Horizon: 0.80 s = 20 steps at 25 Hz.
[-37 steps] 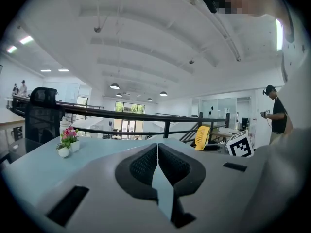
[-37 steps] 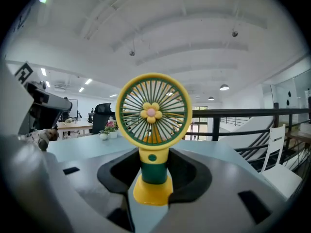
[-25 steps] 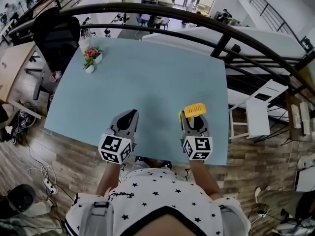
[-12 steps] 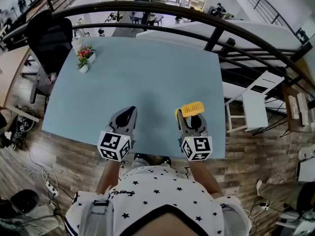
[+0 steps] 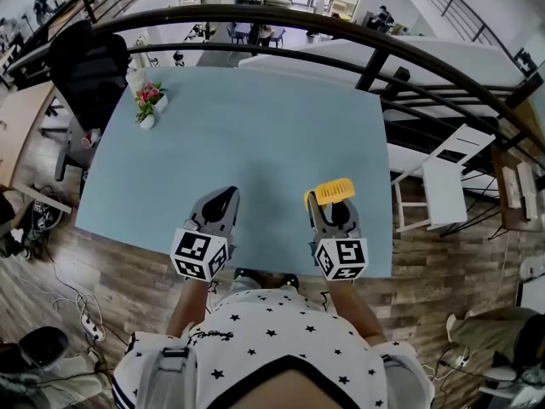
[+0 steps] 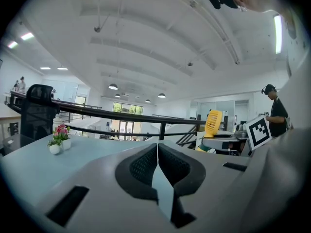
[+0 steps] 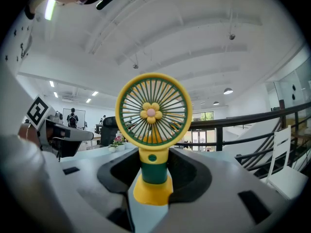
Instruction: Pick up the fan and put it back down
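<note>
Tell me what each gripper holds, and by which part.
The right gripper grips the fan by its green stem, between the round head and the yellow base. The left gripper is shut and empty.

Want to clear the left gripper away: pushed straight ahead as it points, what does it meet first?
Likely only bare table, then the railing beyond; flower pots stand left of that line.

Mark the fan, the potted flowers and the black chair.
fan (image 7: 153,140), right gripper view, lower part of the grille.
potted flowers (image 5: 152,94), head view, pink blooms.
black chair (image 5: 85,68), head view, backrest.
</note>
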Tool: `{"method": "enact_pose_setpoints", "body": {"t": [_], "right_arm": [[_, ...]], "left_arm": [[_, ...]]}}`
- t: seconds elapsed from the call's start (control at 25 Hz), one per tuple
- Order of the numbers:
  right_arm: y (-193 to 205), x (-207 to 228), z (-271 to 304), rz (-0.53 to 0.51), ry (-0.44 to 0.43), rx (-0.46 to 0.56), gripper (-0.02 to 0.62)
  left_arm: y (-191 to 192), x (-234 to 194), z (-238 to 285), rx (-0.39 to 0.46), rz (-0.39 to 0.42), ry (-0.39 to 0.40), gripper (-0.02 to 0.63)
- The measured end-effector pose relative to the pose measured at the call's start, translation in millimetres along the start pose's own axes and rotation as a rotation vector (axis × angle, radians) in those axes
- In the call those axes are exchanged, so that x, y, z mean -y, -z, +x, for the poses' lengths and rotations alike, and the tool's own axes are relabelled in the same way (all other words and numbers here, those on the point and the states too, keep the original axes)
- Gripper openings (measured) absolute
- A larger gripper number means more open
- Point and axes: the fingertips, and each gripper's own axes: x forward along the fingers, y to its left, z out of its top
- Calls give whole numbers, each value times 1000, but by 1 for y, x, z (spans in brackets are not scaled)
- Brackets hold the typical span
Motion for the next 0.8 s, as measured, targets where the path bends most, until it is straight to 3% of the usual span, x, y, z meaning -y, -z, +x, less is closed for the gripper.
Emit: {"method": "enact_pose_setpoints", "body": {"t": [0.44,0.8], "right_arm": [[8,5,13,1,-18,-11,172],[27,13,33,-7,-29,-42,172]], "left_arm": [[2,-5,-5,-5,2,-41,31],[2,-15,-25,-20,5,-122,31]]}}
